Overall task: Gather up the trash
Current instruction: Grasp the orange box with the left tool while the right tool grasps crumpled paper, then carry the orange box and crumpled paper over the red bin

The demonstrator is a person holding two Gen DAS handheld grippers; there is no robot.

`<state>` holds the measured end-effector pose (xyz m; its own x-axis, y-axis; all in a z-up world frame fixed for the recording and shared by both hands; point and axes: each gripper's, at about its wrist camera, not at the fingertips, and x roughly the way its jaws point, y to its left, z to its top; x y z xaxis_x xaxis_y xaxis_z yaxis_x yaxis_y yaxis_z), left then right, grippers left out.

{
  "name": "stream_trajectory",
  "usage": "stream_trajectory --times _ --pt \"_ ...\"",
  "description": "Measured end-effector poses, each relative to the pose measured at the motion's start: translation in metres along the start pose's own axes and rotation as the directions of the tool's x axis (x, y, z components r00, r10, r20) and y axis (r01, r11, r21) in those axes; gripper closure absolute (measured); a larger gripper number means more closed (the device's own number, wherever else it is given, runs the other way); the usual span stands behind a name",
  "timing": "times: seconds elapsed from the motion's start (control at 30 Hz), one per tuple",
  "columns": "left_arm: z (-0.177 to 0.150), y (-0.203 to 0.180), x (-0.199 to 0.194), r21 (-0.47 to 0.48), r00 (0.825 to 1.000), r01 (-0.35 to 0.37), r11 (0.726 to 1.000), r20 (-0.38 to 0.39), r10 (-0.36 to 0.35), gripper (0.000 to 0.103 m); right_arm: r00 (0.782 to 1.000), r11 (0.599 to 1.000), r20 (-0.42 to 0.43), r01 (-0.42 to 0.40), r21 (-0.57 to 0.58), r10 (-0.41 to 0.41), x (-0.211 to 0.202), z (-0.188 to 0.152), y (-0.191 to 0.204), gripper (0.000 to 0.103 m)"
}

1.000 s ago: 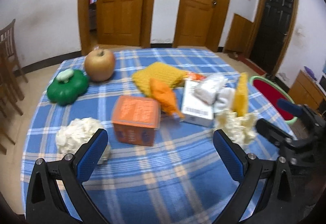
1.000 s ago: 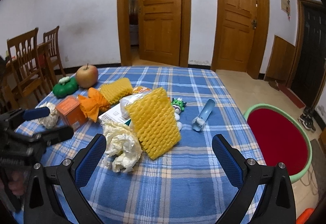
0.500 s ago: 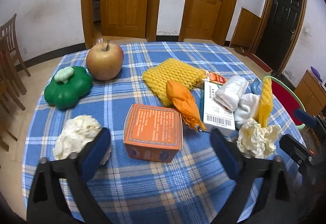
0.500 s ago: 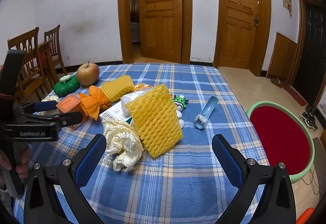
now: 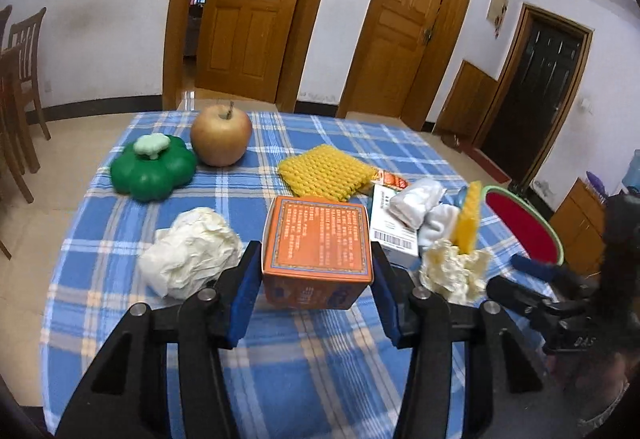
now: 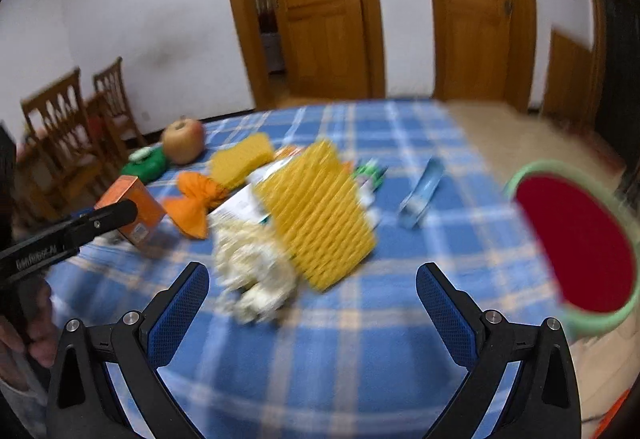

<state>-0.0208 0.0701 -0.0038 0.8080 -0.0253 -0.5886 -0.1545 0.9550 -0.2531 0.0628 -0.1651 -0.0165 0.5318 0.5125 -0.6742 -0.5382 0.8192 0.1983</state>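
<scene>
My left gripper [image 5: 314, 285] is shut on the orange box [image 5: 316, 239], its blue pads pressed to both sides; the box also shows in the right wrist view [image 6: 134, 207], tilted off the cloth. My right gripper [image 6: 312, 303] is open and empty above the table's near edge. In front of it lie a crumpled white paper wad [image 6: 252, 275] and a yellow foam net [image 6: 316, 215]. Another white paper wad [image 5: 188, 251] lies left of the box. A second yellow net [image 5: 324, 175] and an orange wrapper [image 6: 194, 203] lie further back.
An apple [image 5: 221, 135] and a green pumpkin-shaped toy [image 5: 154, 167] stand at the far left of the blue checked table [image 5: 280, 359]. A green bin with red inside [image 6: 576, 243] stands right of the table. A blue tube [image 6: 420, 191], white packets [image 5: 416, 199] and chairs [image 6: 72, 135] are around.
My left gripper has moved forward and closed on the orange box, which now sits tilted. My right gripper swings, blurring its view; its jaws stay open.
</scene>
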Motion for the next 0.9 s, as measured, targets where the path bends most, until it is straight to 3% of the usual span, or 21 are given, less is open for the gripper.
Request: stream_trajectory --times 0.17,0.37,0.43,0.53,0.6,0.9 --pt "0.001 0.011 -0.013 -0.028 1.0 0.01 1.0 0.015 -0.009 0.05 1.0 1.0 0.007 0.01 -0.026 -0.009 -0.002 0.0 0.021 0.001" --pt "-0.003 0.016 -0.016 -0.039 1.0 0.012 0.999 0.003 -0.012 0.05 0.999 0.999 -0.032 0.016 0.046 -0.014 0.013 0.003 0.022 0.019" --pt "-0.005 0.016 -0.019 -0.037 1.0 0.013 0.999 0.005 -0.013 0.05 0.999 0.998 -0.044 0.009 0.069 -0.006 0.016 0.0 0.018 0.028" --pt "-0.005 0.014 -0.024 -0.035 1.0 0.015 0.999 0.012 -0.015 0.05 0.998 0.996 -0.06 0.009 0.087 -0.004 0.019 -0.004 0.016 0.052" --pt "-0.006 0.012 -0.027 -0.031 1.0 0.018 0.999 0.017 -0.018 0.05 0.998 0.995 -0.067 -0.015 0.102 0.022 0.02 -0.008 0.014 0.081" --pt "-0.006 -0.006 -0.027 0.009 1.0 0.013 1.0 0.019 -0.013 0.05 0.996 0.99 -0.01 -0.091 0.104 0.093 0.001 -0.006 0.013 0.088"
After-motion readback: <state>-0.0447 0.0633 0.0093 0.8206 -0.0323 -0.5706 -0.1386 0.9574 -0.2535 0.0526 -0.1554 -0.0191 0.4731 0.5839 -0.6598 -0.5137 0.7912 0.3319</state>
